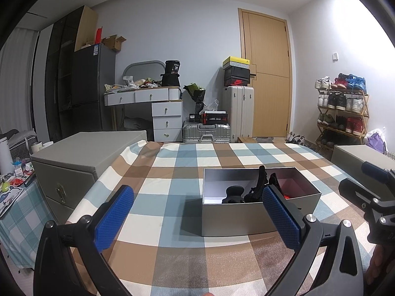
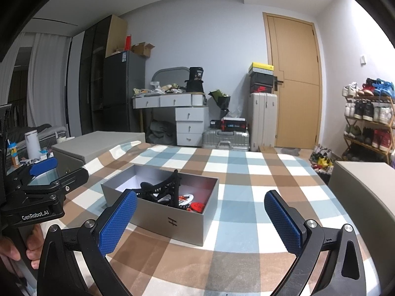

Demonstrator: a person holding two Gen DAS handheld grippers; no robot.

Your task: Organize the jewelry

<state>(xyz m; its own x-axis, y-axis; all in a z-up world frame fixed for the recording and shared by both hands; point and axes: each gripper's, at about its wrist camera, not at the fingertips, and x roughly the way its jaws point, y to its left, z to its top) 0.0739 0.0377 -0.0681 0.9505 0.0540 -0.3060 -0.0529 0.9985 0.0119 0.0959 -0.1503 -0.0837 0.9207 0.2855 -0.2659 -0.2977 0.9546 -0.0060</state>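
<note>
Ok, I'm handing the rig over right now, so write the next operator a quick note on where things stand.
Left gripper: open, empty, held above the checked tablecloth facing the box.
Right gripper: open, empty, the box ahead to its left.
Grey box: lid off, at mid-table, holding black hair claws, beads and red pieces in a jumble.
Done: nothing sorted that shows.
Left: take the pieces out and sort them.

Open tongs (image 1: 197, 212) before grey box (image 1: 237, 219)
</note>
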